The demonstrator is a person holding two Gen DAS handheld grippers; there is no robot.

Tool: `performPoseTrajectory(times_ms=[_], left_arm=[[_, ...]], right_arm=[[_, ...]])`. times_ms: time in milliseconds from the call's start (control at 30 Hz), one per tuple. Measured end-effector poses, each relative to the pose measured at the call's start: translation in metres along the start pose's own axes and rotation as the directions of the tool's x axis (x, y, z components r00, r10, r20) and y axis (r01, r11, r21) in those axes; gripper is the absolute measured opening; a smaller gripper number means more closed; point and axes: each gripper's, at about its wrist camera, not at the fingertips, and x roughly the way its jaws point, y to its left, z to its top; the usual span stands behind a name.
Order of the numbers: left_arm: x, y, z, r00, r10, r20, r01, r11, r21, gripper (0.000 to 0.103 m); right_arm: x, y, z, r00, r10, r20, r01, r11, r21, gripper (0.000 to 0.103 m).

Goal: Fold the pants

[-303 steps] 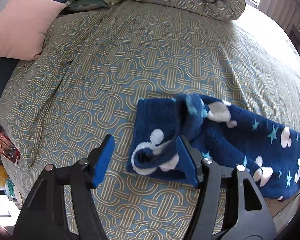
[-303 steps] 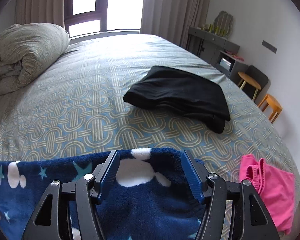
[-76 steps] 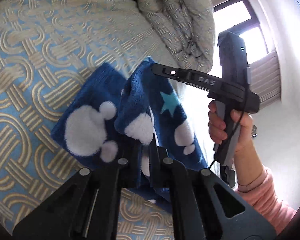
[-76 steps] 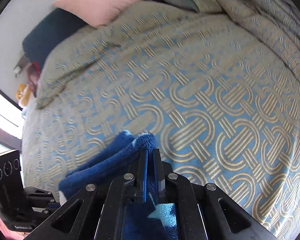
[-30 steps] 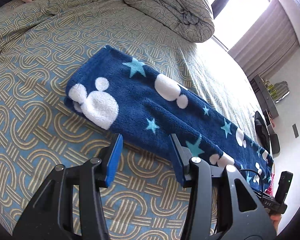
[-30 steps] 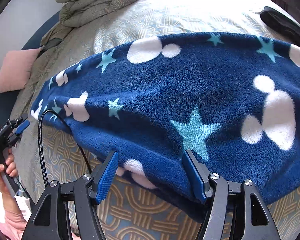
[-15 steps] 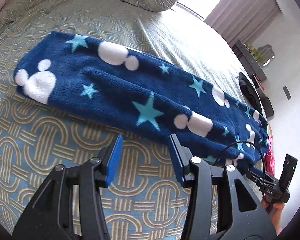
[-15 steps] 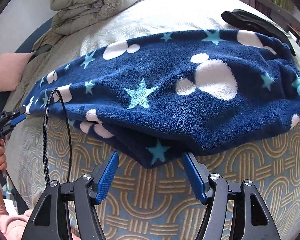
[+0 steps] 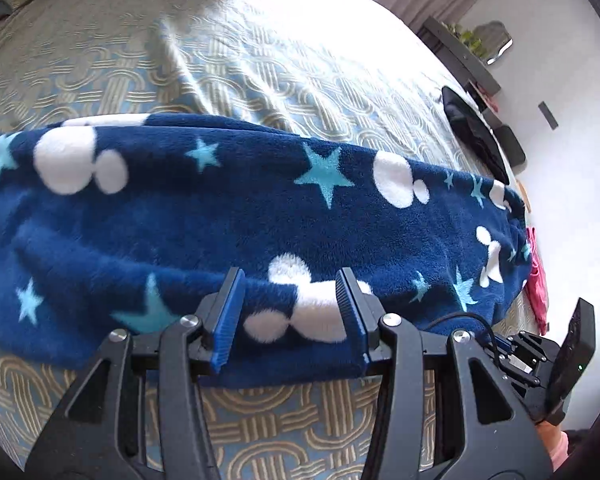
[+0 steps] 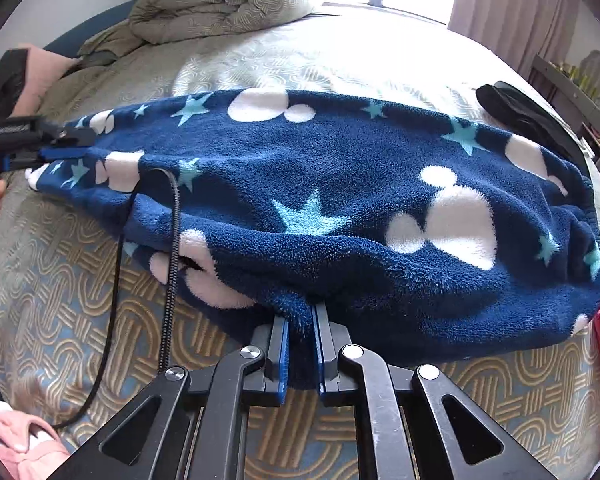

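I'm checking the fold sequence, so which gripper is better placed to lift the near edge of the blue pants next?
Right. The right gripper is clamped on the blue pants at their near edge; the left gripper is open, straddling the fabric.

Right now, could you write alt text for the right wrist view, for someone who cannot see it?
The right gripper pinches the near edge of navy fleece pants with stars and white mouse heads, laid long across a patterned bedspread. The left gripper is at the pants' far left end; a folded black garment lies behind.
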Motion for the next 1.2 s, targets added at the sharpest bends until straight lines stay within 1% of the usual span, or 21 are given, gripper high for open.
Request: performPoseTrajectory(times_ms=[67,133,233,333,400,433,467,533,600,700,733,800,867,933,967,1000,1033,1100,1133,1167,1200], left_arm=[[0.028,-0.007,0.014,0.997,0.064,-0.044,-0.062,0.997,0.049,0.048],[0.056,-0.009,0.029,0.986,0.162,-0.047,-0.157,0.984,0.087,0.049],[0.071,-0.012,0.057,0.970,0.239,0.048,-0.244,0.962,0.124,0.049],[0.078,-0.012,0.084,0.948,0.305,0.088,-0.314,0.941,0.126,0.049],[0.079,-0.010,0.097,0.896,0.431,0.111,-0.443,0.886,0.139,0.049],[0.077,-0.008,0.100,0.881,0.462,0.105,-0.473,0.870,0.141,0.047],[0.066,-0.005,0.101,0.894,0.436,0.105,-0.447,0.884,0.134,0.046],[0.033,0.002,0.095,0.934,0.328,0.140,-0.342,0.934,0.100,0.046],[-0.001,0.007,0.081,0.952,0.251,0.176,-0.270,0.959,0.091,0.046],[-0.035,0.012,0.053,0.943,0.250,0.218,-0.283,0.950,0.135,0.047],[-0.043,0.018,0.044,0.937,0.270,0.222,-0.305,0.942,0.142,0.047],[-0.059,0.035,0.022,0.921,0.318,0.227,-0.350,0.929,0.120,0.047],[-0.079,0.061,-0.001,0.910,0.347,0.229,-0.366,0.929,0.046,0.047],[-0.104,0.097,-0.028,0.900,0.372,0.227,-0.357,0.928,-0.106,0.054],[-0.113,0.115,-0.042,0.899,0.375,0.225,-0.338,0.923,-0.185,0.058],[-0.123,0.135,-0.058,0.900,0.373,0.224,-0.311,0.912,-0.267,0.062],[-0.129,0.151,-0.071,0.903,0.372,0.213,-0.291,0.897,-0.332,0.062],[-0.132,0.178,-0.090,0.911,0.374,0.174,-0.276,0.865,-0.419,0.062],[-0.132,0.186,-0.098,0.912,0.377,0.162,-0.273,0.852,-0.446,0.062],[-0.132,0.193,-0.104,0.914,0.375,0.155,-0.265,0.841,-0.471,0.062],[-0.130,0.195,-0.108,0.919,0.361,0.159,-0.246,0.839,-0.485,0.062]], right_arm=[[-0.002,0.002,-0.006,1.000,-0.006,-0.005,0.006,1.000,-0.015,0.008],[0.000,0.001,-0.011,1.000,-0.001,-0.019,0.001,1.000,0.000,0.008],[-0.002,-0.003,-0.017,0.999,0.021,-0.036,-0.020,0.999,0.025,0.008],[-0.006,-0.005,-0.022,0.998,0.031,-0.062,-0.030,0.999,0.029,0.008],[-0.007,-0.006,-0.028,0.997,0.022,-0.080,-0.020,0.999,0.029,0.008],[-0.007,-0.006,-0.030,0.996,0.019,-0.088,-0.017,0.999,0.028,0.008],[-0.009,-0.006,-0.032,0.995,0.019,-0.096,-0.017,1.000,0.026,0.008],[-0.020,-0.010,-0.033,0.996,0.038,-0.083,-0.035,0.999,0.038,0.008],[-0.040,-0.018,-0.025,0.996,0.079,-0.029,-0.077,0.995,0.061,0.009],[-0.072,-0.019,0.001,0.992,0.102,0.072,-0.103,0.995,0.001,0.019],[-0.079,-0.015,0.012,0.991,0.087,0.103,-0.084,0.996,-0.034,0.026],[-0.080,-0.003,0.038,0.988,0.052,0.148,-0.036,0.994,-0.103,0.028],[-0.072,0.013,0.063,0.987,0.025,0.158,-0.001,0.988,-0.152,0.028],[-0.070,0.034,0.083,0.982,0.083,0.167,-0.051,0.981,-0.185,0.028],[-0.075,0.042,0.092,0.972,0.160,0.173,-0.124,0.971,-0.203,0.028],[-0.085,0.051,0.098,0.950,0.254,0.182,-0.211,0.951,-0.227,0.028],[-0.101,0.061,0.103,0.919,0.339,0.202,-0.282,0.922,-0.264,0.028],[-0.146,0.081,0.111,0.848,0.440,0.296,-0.322,0.870,-0.373,0.028],[-0.169,0.088,0.114,0.810,0.472,0.349,-0.313,0.850,-0.424,0.034],[-0.192,0.094,0.117,0.767,0.501,0.400,-0.300,0.832,-0.466,0.051],[-0.212,0.098,0.120,0.723,0.528,0.445,-0.292,0.818,-0.496,0.062]])
